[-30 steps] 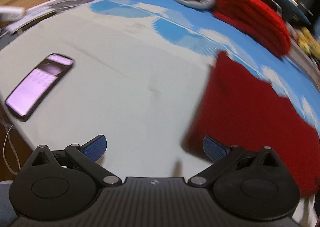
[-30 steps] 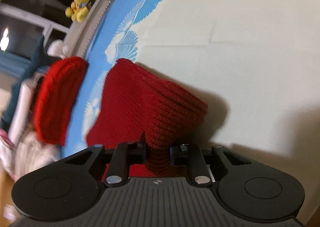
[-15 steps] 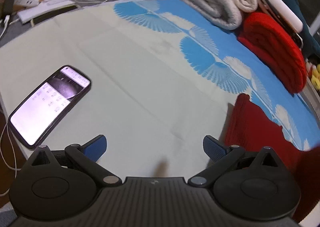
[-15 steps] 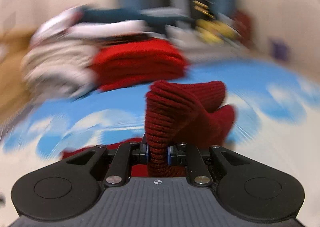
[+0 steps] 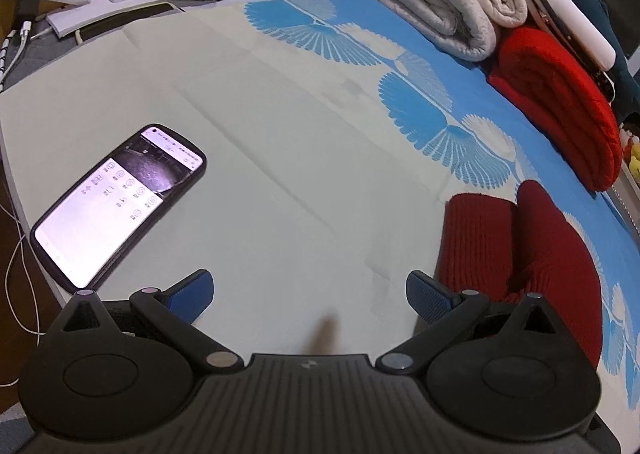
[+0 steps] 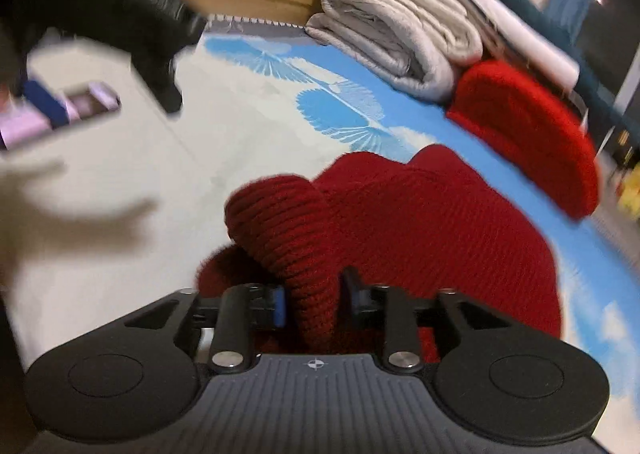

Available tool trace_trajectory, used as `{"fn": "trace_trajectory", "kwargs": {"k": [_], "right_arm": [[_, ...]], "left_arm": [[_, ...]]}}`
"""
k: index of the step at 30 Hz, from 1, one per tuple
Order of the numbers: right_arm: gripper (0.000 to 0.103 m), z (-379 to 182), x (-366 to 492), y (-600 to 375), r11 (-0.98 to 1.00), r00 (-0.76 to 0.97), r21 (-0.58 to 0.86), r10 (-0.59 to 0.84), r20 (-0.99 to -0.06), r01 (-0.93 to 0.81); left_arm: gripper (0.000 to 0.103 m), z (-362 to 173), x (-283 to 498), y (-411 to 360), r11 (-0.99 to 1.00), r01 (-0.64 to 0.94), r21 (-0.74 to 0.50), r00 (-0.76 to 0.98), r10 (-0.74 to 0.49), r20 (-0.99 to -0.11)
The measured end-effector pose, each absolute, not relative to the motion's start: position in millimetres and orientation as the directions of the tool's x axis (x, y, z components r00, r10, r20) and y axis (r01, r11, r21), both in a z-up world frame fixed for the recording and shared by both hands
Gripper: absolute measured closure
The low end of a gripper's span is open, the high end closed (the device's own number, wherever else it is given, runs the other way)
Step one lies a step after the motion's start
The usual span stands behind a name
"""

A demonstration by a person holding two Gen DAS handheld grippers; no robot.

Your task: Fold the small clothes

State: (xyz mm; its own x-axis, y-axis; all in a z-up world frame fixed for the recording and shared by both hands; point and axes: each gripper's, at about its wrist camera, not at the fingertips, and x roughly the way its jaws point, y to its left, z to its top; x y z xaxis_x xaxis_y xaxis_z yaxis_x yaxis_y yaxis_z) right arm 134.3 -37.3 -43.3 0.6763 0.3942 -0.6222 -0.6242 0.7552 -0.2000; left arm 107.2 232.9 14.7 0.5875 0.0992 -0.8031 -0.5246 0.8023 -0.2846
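- Hovering tilted down over the pale sheet (image 5: pixel 280 157), left gripper (image 5: pixel 310 294) has jaws spread wide, nothing between them; lit phone (image 5: pixel 120 209) to its left, dark red knit garment (image 5: pixel 520 254) folded just right of its right finger.
- Right gripper (image 6: pixel 314 302) angled down, jaws just been opening, garment's ribbed fold (image 6: pixel 288 230) between the pads, grip loosened; brighter red knit (image 6: pixel 528 133) beyond.

Left wrist cam: high, angled down across the bed sheet (image 5: pixel 280 173). Right wrist cam: lower, close on the dark red knit (image 6: pixel 420 221) (blurred). Both share knit, folded blankets (image 5: pixel 432 1), phone (image 5: pixel 120 205).
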Motion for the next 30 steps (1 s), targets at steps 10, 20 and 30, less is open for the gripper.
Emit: {"fn": "trace_trajectory", "kwargs": {"k": [10,20,30], "right_arm": [[0.05,-41,147,-74,0.761,0.457,0.222,0.566,-0.685,-0.61],[0.043,19,168,-215,0.907,0.672,0.318,0.418,-0.611,-0.276],[0.045,-33,259,-249,0.856,0.603,0.516,0.433,-0.671,-0.04]], "left_arm": [[0.0,6,112,212,0.835,-0.475,-0.278,0.567,0.049,-0.822],[0.0,5,119,178,0.854,-0.387,-0.347,0.581,-0.066,-0.811],[0.0,-17,140,144,0.803,-0.392,-0.449,0.525,-0.205,-0.826]]}}
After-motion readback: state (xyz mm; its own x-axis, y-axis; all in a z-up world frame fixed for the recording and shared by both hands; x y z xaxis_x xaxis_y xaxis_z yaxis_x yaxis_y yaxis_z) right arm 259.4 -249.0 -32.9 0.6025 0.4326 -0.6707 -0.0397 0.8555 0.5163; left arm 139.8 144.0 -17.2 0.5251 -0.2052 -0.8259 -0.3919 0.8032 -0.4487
